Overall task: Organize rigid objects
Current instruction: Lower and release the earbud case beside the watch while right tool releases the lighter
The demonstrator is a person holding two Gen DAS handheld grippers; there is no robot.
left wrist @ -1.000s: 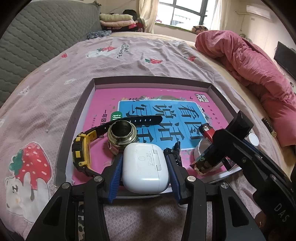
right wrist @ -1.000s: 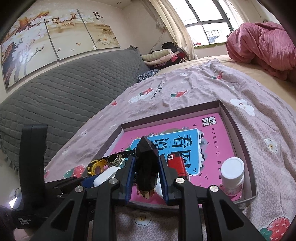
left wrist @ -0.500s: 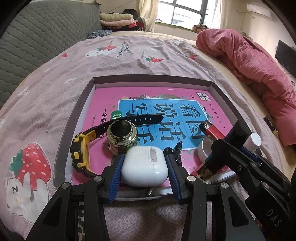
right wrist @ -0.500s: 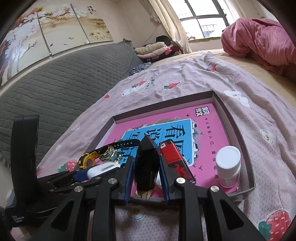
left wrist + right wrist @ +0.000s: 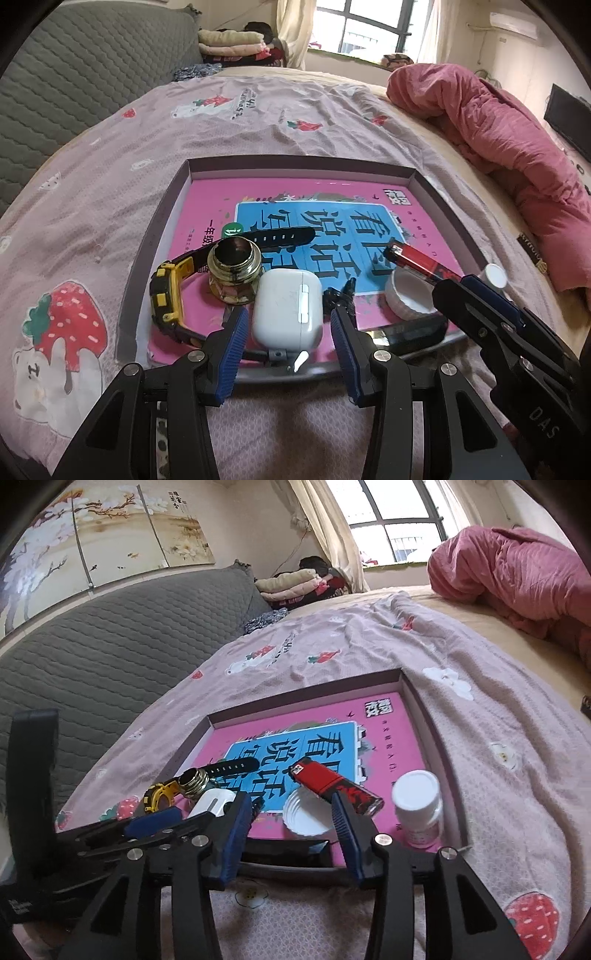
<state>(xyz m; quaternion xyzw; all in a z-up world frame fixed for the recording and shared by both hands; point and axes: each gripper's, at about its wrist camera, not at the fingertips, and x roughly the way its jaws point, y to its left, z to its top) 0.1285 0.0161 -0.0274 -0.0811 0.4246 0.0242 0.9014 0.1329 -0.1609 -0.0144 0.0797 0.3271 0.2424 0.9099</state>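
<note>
A shallow box (image 5: 299, 162) lined with a pink book lies on the bed. My left gripper (image 5: 286, 321) is open around a white earbud case (image 5: 286, 308) that rests in the box. Beside the case are a brass cap (image 5: 234, 269) and a yellow-black watch (image 5: 166, 295). My right gripper (image 5: 291, 812) is open at the box's near edge. A black flat object (image 5: 284, 851) lies just below its fingers. A red lighter (image 5: 332, 786) leans on a white lid (image 5: 304, 818). A white bottle (image 5: 419, 810) stands at the right.
A pink quilt (image 5: 498, 129) is heaped at the right of the bed. A grey quilted headboard (image 5: 110, 646) runs along the left. Folded clothes (image 5: 236, 40) lie at the far end. The strawberry-print sheet (image 5: 258, 122) surrounds the box.
My left gripper has opened and let the earbud case down into the box. My right gripper has opened and released the black object at the box's near edge. Both have drawn back slightly.
</note>
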